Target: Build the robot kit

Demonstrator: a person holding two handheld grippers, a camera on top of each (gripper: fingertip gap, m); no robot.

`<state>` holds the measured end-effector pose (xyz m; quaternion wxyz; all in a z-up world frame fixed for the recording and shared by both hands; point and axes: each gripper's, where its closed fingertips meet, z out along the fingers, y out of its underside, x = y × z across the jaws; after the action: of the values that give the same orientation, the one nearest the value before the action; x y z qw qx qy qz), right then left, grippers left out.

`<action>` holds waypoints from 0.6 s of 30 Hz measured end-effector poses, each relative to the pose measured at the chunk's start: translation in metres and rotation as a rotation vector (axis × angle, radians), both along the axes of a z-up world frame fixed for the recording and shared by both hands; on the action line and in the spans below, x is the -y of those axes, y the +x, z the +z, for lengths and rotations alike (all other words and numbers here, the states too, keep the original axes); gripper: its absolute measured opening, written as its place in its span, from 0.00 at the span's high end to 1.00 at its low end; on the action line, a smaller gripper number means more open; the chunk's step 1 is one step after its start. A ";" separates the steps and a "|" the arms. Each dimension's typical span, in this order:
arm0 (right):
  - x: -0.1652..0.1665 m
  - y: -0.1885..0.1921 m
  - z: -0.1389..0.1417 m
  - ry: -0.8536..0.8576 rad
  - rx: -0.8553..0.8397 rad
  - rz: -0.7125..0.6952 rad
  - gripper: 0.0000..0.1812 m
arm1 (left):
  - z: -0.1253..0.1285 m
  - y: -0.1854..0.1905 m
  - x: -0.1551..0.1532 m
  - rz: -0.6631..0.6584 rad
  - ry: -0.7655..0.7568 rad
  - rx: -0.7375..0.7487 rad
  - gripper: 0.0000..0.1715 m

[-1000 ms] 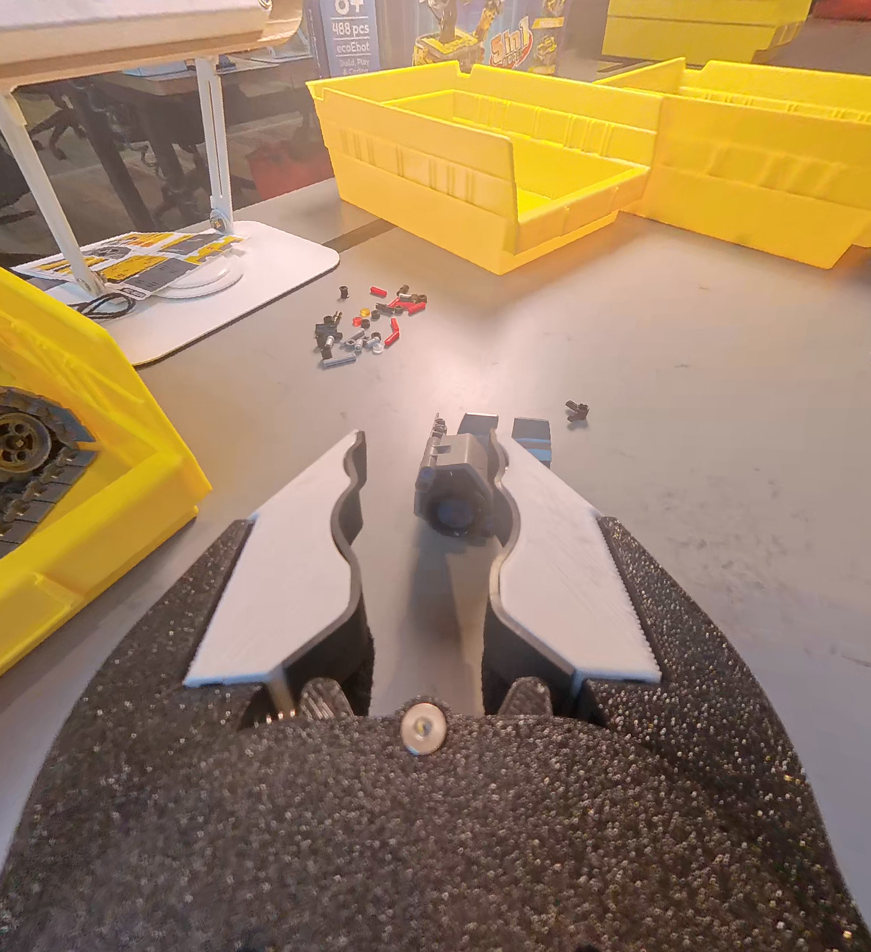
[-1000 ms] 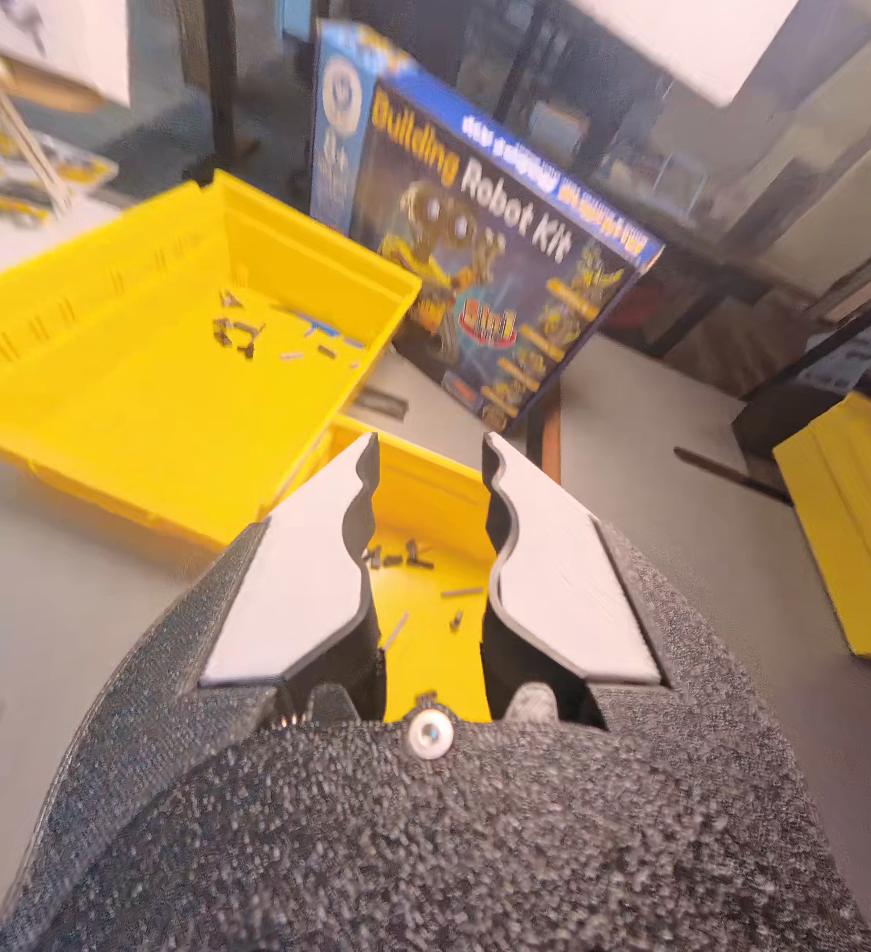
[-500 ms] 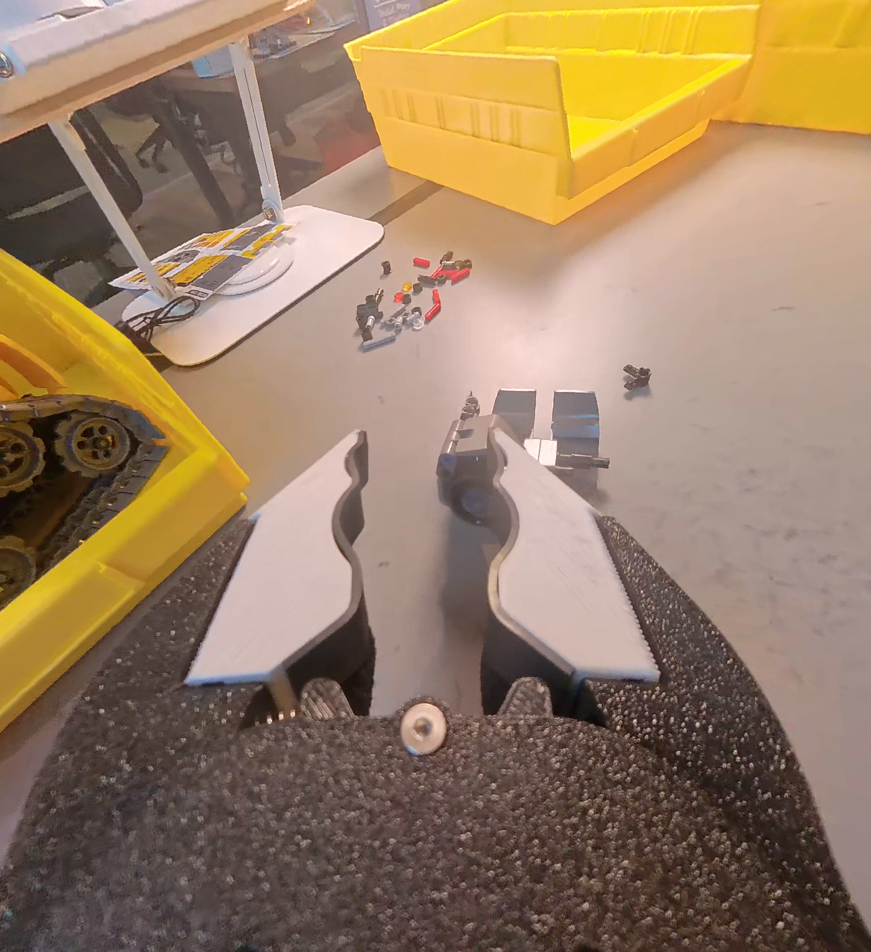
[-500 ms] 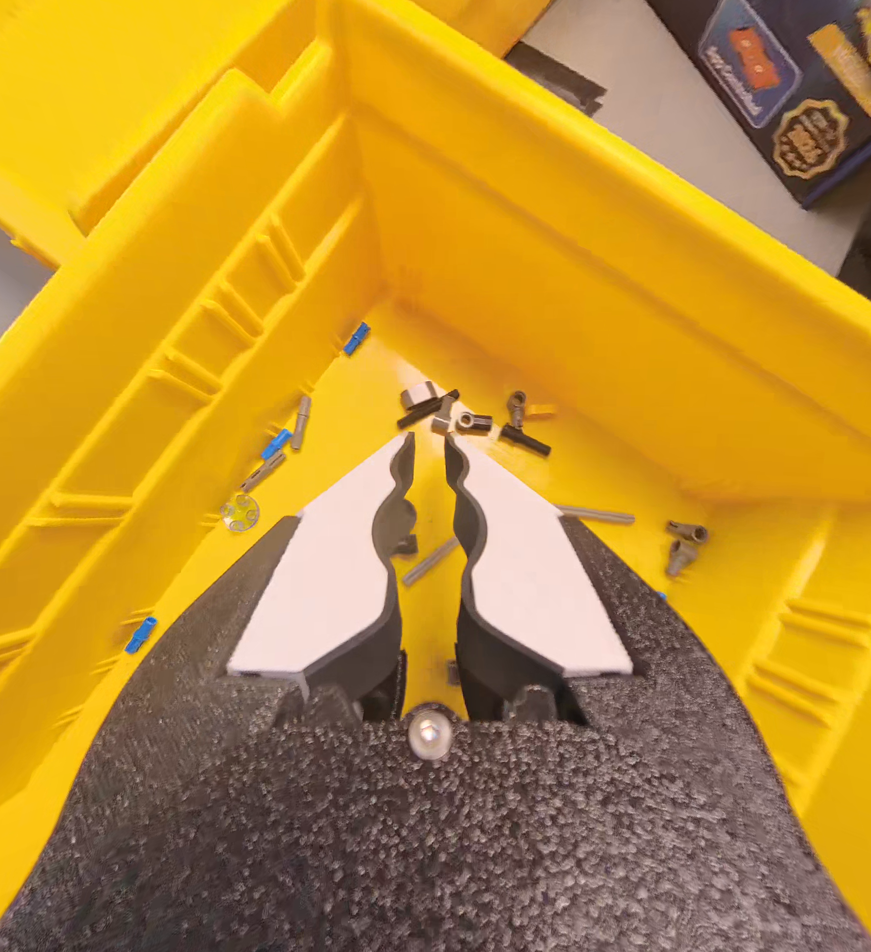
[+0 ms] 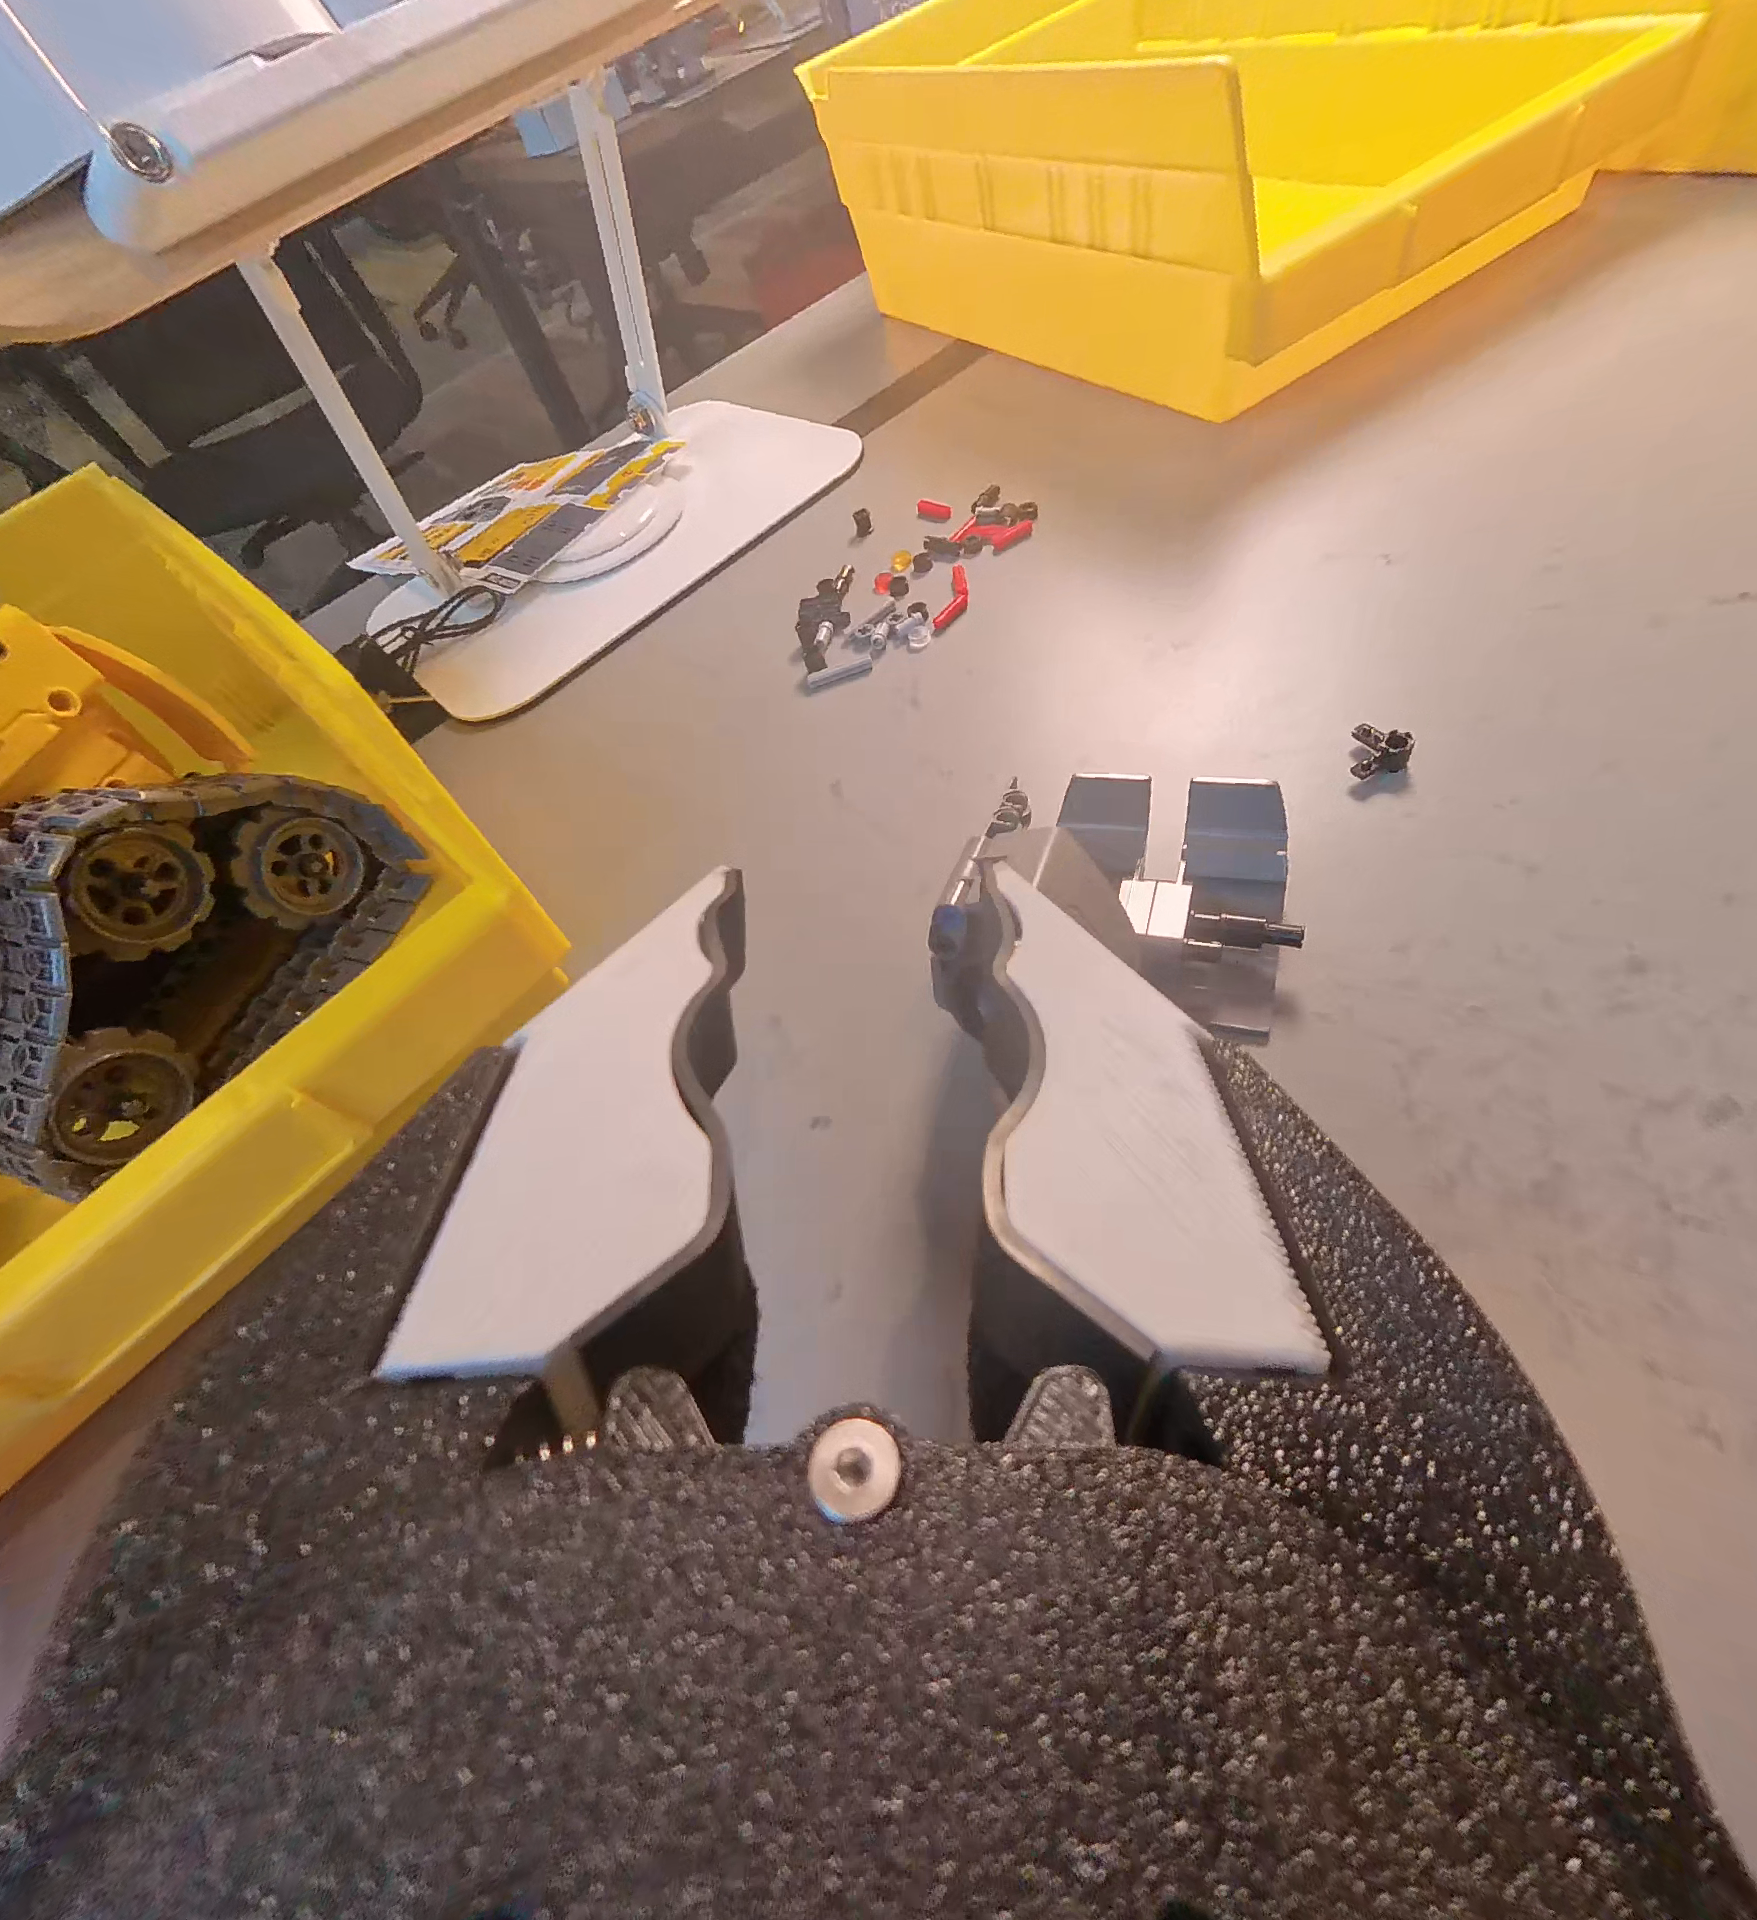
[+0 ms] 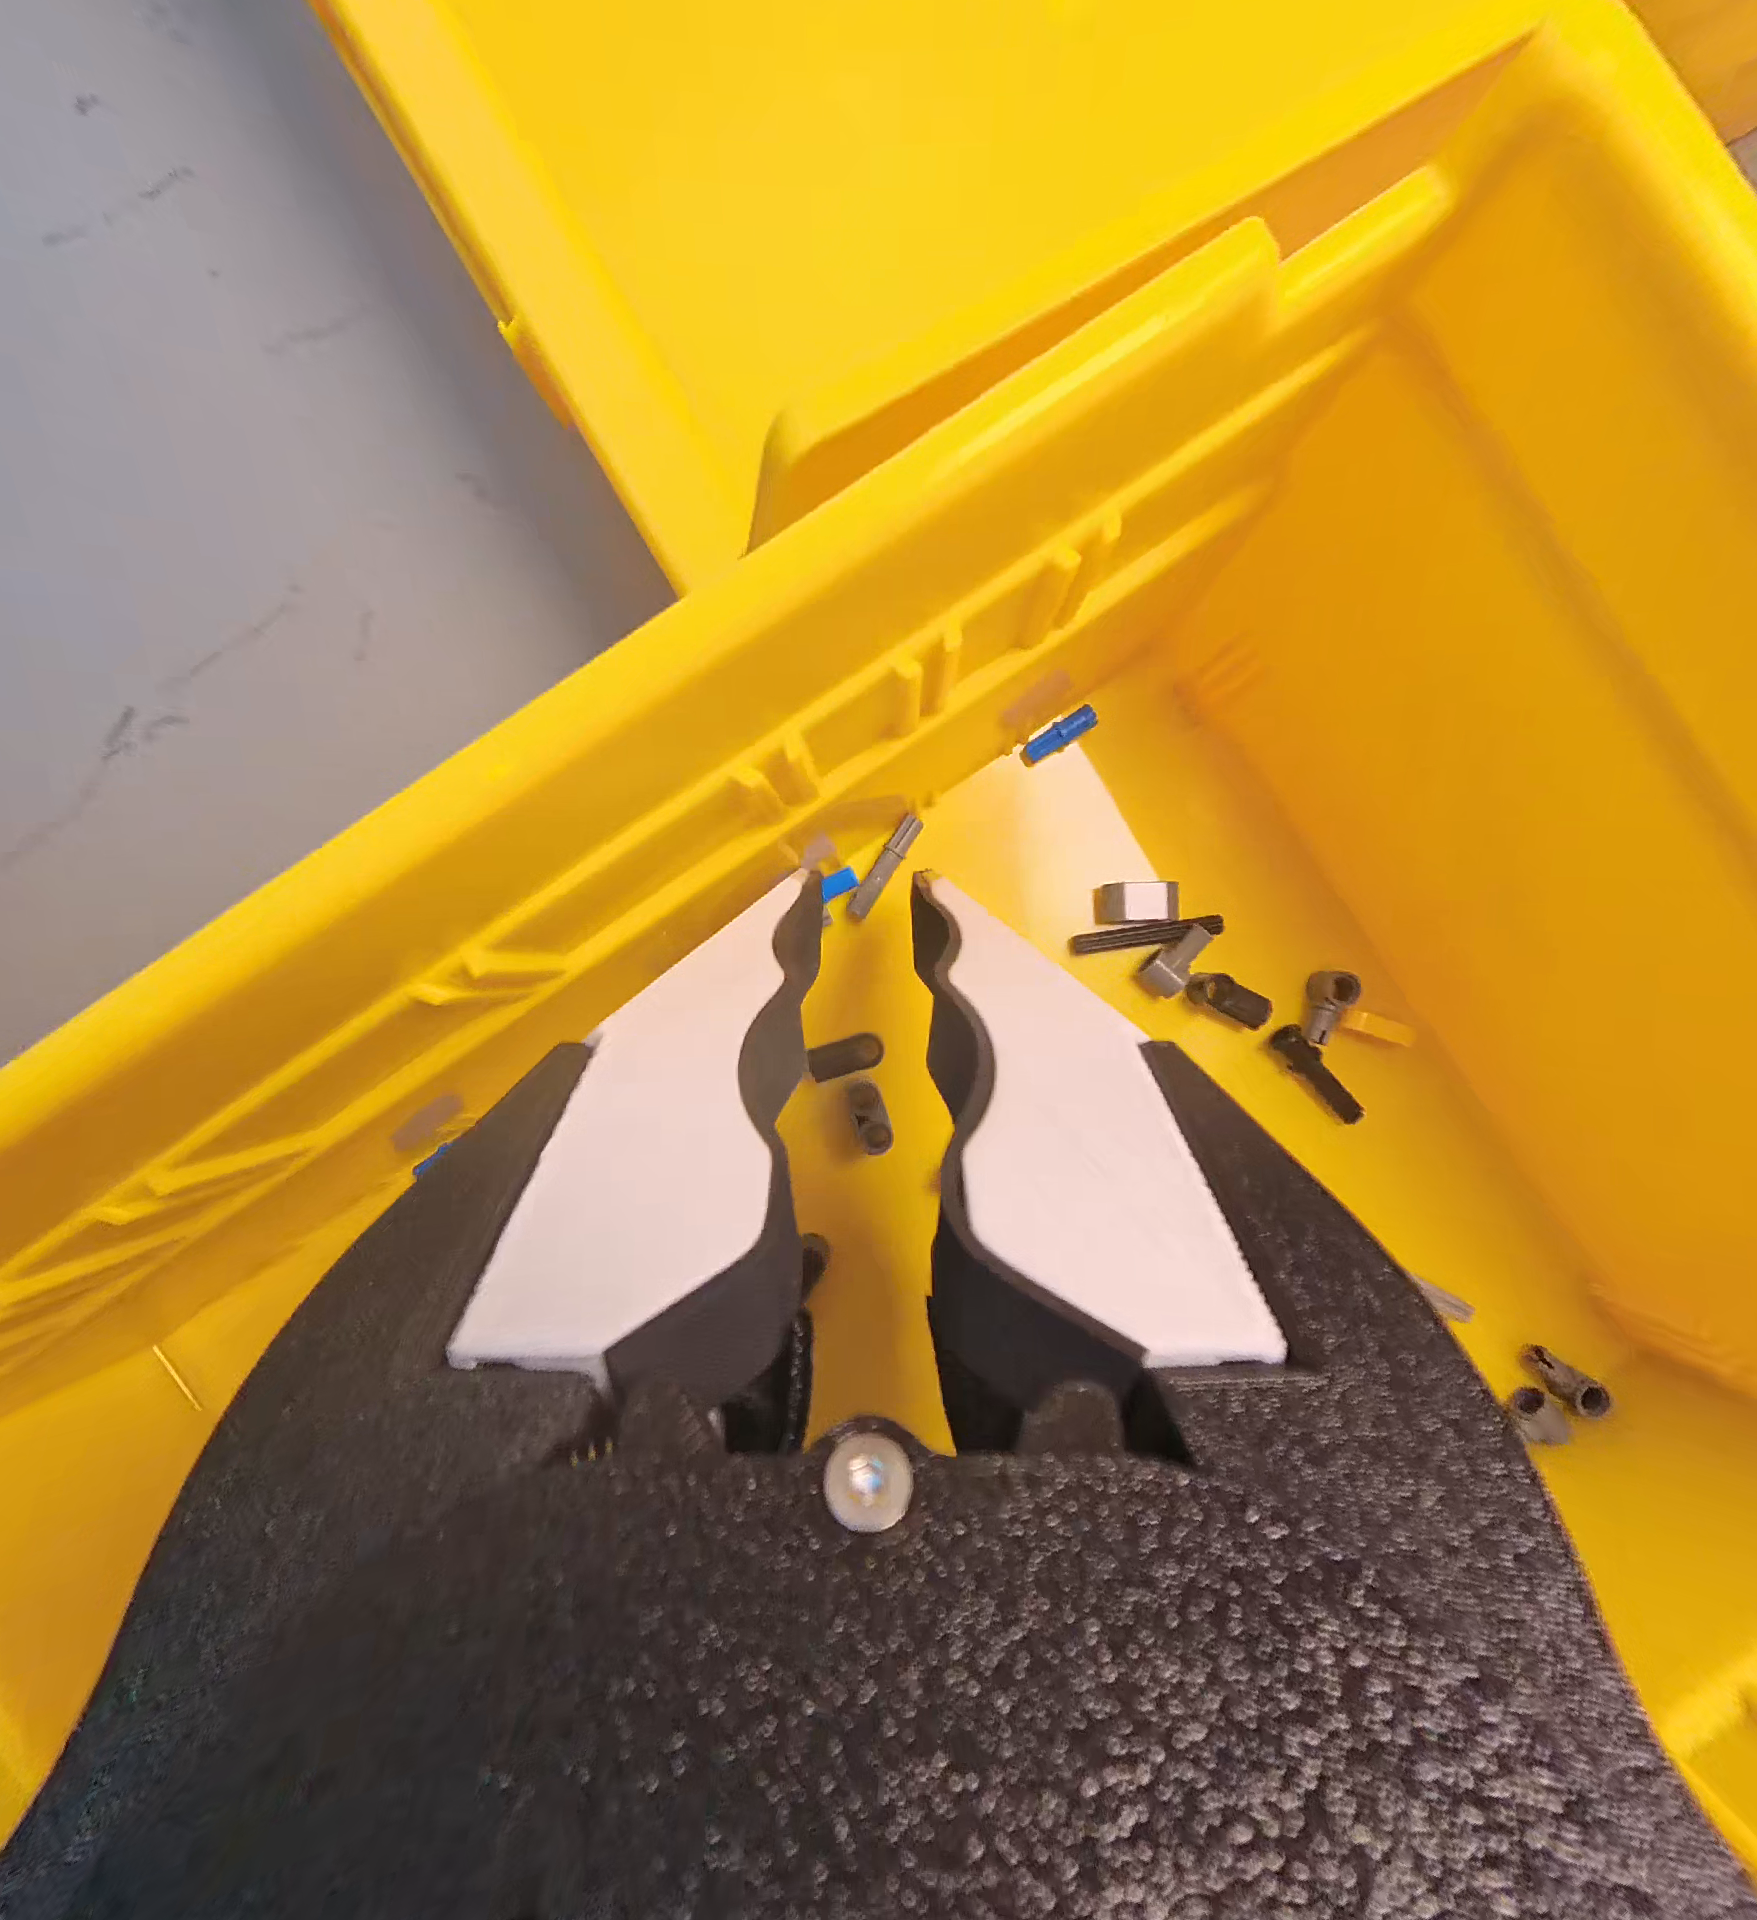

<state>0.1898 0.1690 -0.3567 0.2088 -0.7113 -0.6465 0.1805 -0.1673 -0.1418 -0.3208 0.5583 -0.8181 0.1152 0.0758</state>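
Note:
My left gripper (image 5: 858, 904) is open and empty, low over the grey table (image 5: 1476, 1091). A grey motor-like block assembly (image 5: 1180, 883) lies on the table, partly hidden behind the right finger (image 5: 1113, 1122) and touching its tip. My right gripper (image 6: 863, 883) is inside a yellow bin (image 6: 541, 883), jaws a narrow gap apart with nothing between them. A grey pin (image 6: 884, 868) lies just beyond the tips beside a blue pin (image 6: 838, 883). Two small dark connectors (image 6: 853, 1081) lie on the bin floor under the gap.
A yellow bin (image 5: 417, 831) at left holds a tracked model (image 5: 126, 935). A pile of small red, black and grey parts (image 5: 905, 582) and a lone black piece (image 5: 1383, 748) lie on the table. A white stand base (image 5: 749, 478) and another yellow bin (image 5: 1113, 312) sit behind. More loose connectors (image 6: 1227, 987) lie in the right-hand bin. There is about 50 cm between the tips of the two grippers.
The left gripper has drawn back and left, showing more of the tracked model. The right gripper went down into the bin, turned toward its side wall, and its jaws widened slightly.

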 end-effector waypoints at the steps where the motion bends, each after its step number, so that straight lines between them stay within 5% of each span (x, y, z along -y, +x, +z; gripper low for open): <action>1: 0.002 0.001 0.000 0.000 0.004 0.014 0.91 | -0.001 0.000 0.000 0.003 -0.002 -0.005 0.74; 11: 0.014 0.002 -0.009 0.117 0.057 0.389 0.91 | 0.000 -0.001 0.000 0.014 0.001 -0.016 0.75; 18: 0.011 -0.002 -0.011 0.009 0.070 0.461 0.87 | 0.001 0.000 0.000 0.012 0.013 -0.036 0.75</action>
<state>0.1878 0.1578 -0.3674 0.1428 -0.5496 -0.7995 0.1958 -0.1673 -0.1421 -0.3198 0.5611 -0.8136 0.1196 0.0945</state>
